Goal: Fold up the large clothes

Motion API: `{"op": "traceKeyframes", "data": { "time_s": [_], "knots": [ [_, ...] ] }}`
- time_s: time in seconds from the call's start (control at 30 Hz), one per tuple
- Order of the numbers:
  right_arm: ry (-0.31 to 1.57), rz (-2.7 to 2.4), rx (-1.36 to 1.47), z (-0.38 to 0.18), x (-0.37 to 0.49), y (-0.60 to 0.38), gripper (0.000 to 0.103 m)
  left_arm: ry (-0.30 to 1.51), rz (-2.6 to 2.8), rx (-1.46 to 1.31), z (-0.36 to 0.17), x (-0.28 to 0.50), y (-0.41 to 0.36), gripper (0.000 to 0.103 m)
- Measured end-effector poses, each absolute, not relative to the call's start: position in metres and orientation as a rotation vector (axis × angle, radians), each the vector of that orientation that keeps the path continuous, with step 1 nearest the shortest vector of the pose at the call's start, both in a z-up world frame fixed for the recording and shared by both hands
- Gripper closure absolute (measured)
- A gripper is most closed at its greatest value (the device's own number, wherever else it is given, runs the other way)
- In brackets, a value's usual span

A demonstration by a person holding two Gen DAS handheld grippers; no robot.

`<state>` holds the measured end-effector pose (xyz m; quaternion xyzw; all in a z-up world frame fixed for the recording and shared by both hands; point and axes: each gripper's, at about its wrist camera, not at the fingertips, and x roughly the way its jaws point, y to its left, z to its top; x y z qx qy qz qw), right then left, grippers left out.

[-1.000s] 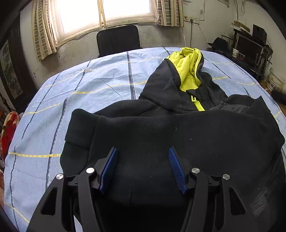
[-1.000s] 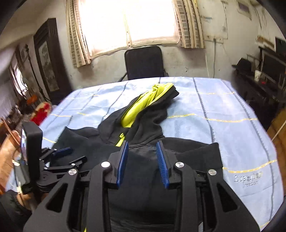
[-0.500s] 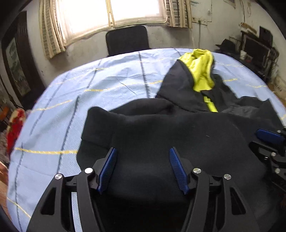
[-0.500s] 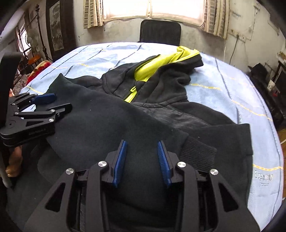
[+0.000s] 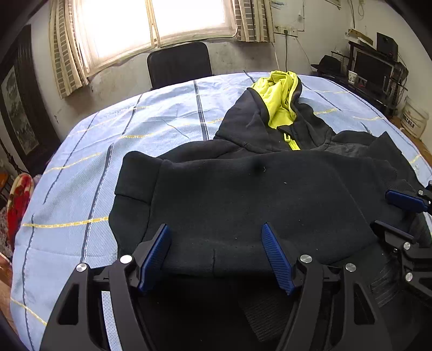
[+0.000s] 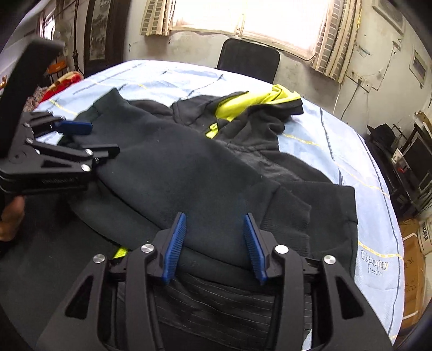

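Bare sheet (image 5: pixel 162 127) left of hoodie (image 5: pixel 243 194); right seems crowded.

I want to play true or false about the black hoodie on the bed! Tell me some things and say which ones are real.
1. The hoodie has a yellow-green lining in its hood. True.
2. The hoodie lies on a red sheet. False: the sheet is light blue with dark and yellow stripes.
3. A black chair stands behind the bed, under the window. True.
4. The left gripper is squeezing the hoodie tight. False: its jaws are opening, with dark fabric between them but not pinched.
5. The right gripper has red pads. False: the pads are blue.
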<state>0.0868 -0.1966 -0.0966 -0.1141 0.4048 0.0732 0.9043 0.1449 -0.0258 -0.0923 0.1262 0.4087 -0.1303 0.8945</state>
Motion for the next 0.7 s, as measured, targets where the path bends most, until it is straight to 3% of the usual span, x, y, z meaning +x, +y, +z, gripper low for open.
{"op": "traceKeyframes", "data": {
  "time_s": [0.33,0.7],
  "knots": [
    [0.823,0.167,-0.222,-0.089,0.075,-0.198,0.058,0.848,-0.329,0.188,-0.066,0.129,-0.01,0.032],
    [0.916,0.285,0.163,-0.076,0.004,-0.283,0.058,0.947,-0.315,0.166,-0.069,0.069,0.053,0.032]
  ]
}}
